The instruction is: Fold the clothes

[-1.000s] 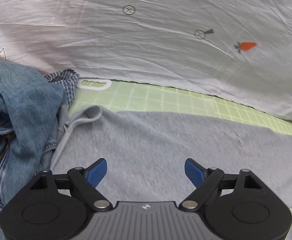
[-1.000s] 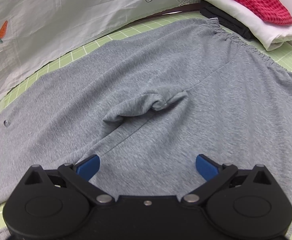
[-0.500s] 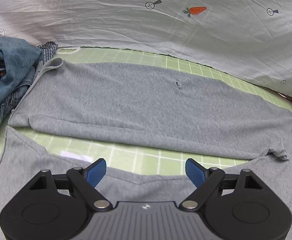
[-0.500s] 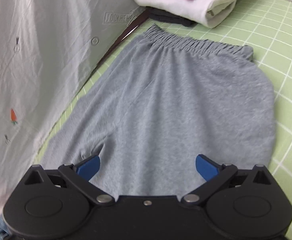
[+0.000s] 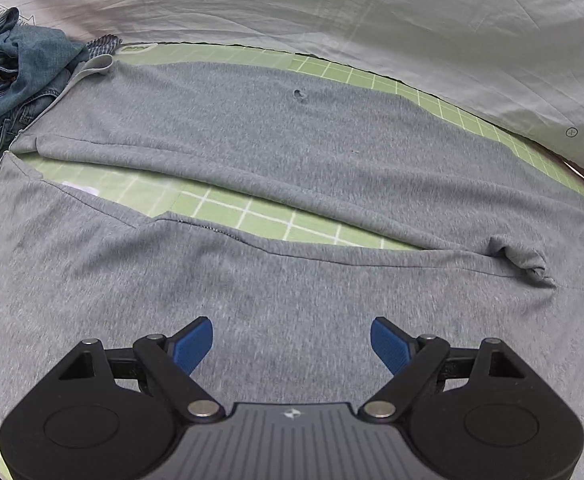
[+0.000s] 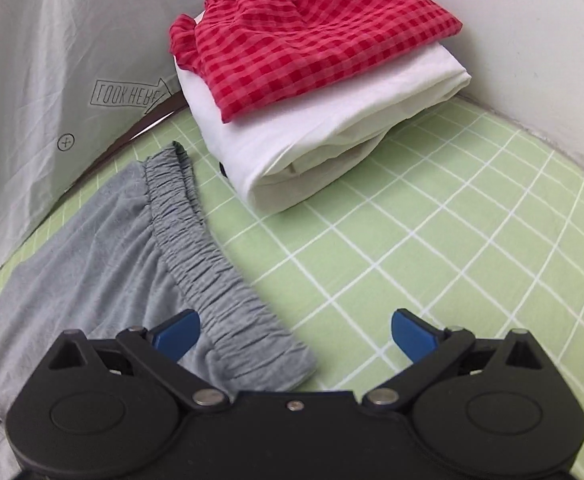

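Grey sweatpants [image 5: 276, 152] lie spread flat on the green grid mat [image 5: 252, 212], both legs running left to right with a strip of mat between them. My left gripper [image 5: 292, 340] hangs open over the nearer leg, nothing between its blue fingers. In the right wrist view the gathered elastic waistband [image 6: 200, 248] of the grey sweatpants runs toward me. My right gripper [image 6: 295, 332] stands open above the waistband's near corner, its left finger over the cloth and its right finger over bare mat [image 6: 451, 260].
A heap of blue denim [image 5: 16, 76] sits at the mat's far left. A folded stack, red checked garment [image 6: 307, 36] on white cloth [image 6: 331, 140], rests at the far right by the wall. A white printed sheet [image 5: 331, 20] borders the back.
The left gripper has pulled back from the far leg to over the near leg. The right gripper has swung from the crotch area to the waistband's corner, bringing the folded stack close.
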A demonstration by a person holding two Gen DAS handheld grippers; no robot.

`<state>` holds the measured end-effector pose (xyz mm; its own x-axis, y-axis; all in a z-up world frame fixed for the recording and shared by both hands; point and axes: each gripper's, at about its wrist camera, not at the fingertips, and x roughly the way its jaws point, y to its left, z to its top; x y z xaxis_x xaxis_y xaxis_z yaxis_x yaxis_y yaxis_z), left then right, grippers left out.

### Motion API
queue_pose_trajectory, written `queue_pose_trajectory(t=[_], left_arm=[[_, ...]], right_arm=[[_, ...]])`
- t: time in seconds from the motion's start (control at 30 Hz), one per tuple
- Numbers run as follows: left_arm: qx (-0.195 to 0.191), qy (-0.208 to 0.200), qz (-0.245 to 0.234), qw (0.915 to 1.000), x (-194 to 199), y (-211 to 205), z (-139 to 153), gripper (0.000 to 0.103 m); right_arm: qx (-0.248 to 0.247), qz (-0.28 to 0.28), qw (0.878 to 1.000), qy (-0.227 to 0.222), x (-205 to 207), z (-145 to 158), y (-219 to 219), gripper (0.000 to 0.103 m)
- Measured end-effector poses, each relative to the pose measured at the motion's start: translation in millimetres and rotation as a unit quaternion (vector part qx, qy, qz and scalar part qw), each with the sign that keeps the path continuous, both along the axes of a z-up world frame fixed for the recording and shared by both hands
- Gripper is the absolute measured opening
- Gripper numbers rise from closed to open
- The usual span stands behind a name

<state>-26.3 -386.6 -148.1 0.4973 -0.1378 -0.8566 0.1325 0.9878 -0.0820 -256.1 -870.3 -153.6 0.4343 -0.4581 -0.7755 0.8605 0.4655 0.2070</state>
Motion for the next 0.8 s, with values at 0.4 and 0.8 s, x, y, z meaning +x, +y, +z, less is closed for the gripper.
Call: queue_pose_trajectory(t=[0.4,0.8], left_arm=[[0.044,0.002,-0.009,0.999,-7,-27,4,0.087],[0.051,0.004,0.0,0.9987,-11,-24,2,0.087]], right_arm=[[-0.016,0.063,0.997,0.049,29,-9,18,0.075],[-0.054,0.075,0.994,0.056,13,-5,20,0.027]])
